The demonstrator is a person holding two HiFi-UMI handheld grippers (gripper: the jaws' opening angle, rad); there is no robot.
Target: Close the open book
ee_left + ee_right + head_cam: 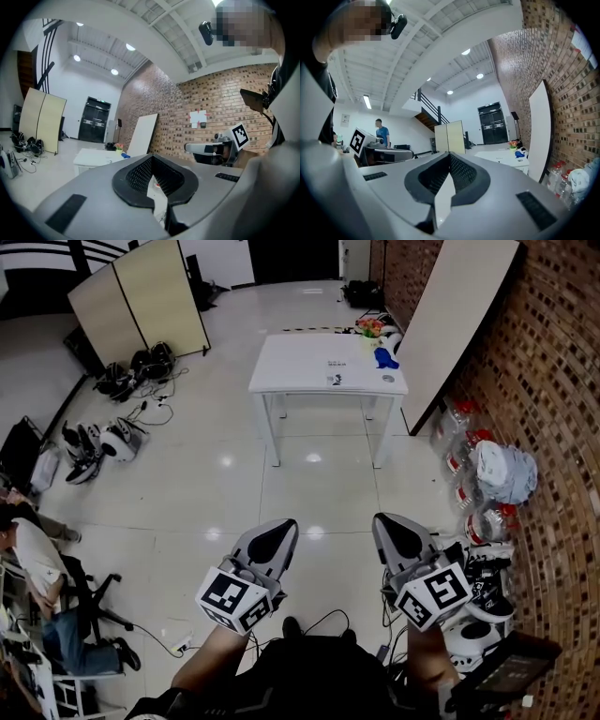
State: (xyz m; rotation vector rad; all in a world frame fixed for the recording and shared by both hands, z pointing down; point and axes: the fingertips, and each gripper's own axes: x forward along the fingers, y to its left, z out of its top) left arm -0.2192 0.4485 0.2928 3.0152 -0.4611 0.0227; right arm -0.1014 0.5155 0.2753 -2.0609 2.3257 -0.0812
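An industrial lab hall: brick wall, white table, folding screens.

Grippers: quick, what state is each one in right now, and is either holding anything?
Left gripper: jaws shut, nothing between them.
Right gripper: jaws shut, nothing between them.

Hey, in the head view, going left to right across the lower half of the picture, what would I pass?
A seated person → left gripper → right gripper → brick wall.
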